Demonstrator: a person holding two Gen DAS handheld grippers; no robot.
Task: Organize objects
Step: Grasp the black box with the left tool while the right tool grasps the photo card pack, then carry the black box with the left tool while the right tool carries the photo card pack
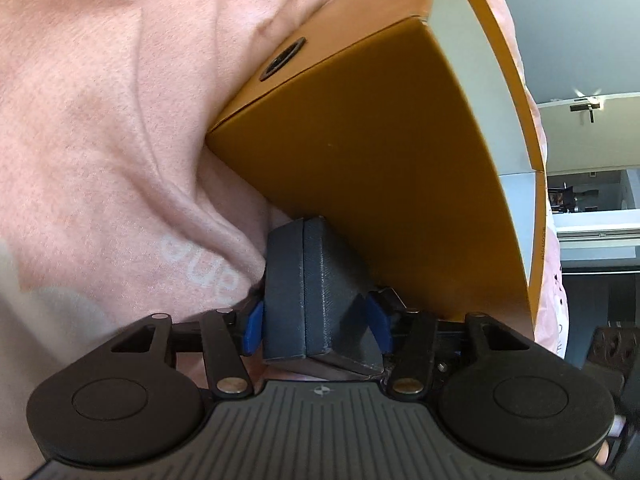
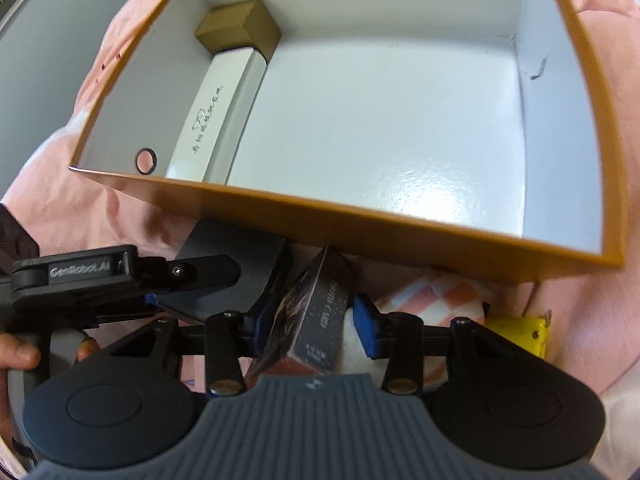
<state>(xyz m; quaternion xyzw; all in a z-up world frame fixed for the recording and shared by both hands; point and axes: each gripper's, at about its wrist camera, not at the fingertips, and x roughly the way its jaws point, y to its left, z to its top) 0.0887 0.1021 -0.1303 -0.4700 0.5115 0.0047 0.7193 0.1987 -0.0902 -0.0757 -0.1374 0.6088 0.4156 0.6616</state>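
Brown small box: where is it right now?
Right wrist view: the brown box sits inside the orange box, in its far left corner, touching the end of the white box.

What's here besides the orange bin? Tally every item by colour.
Brown box: 1
White box: 1
Dark grey case: 1
Dark printed card box: 1
Yellow item: 1
Pink-and-white checked item: 1
Total: 6
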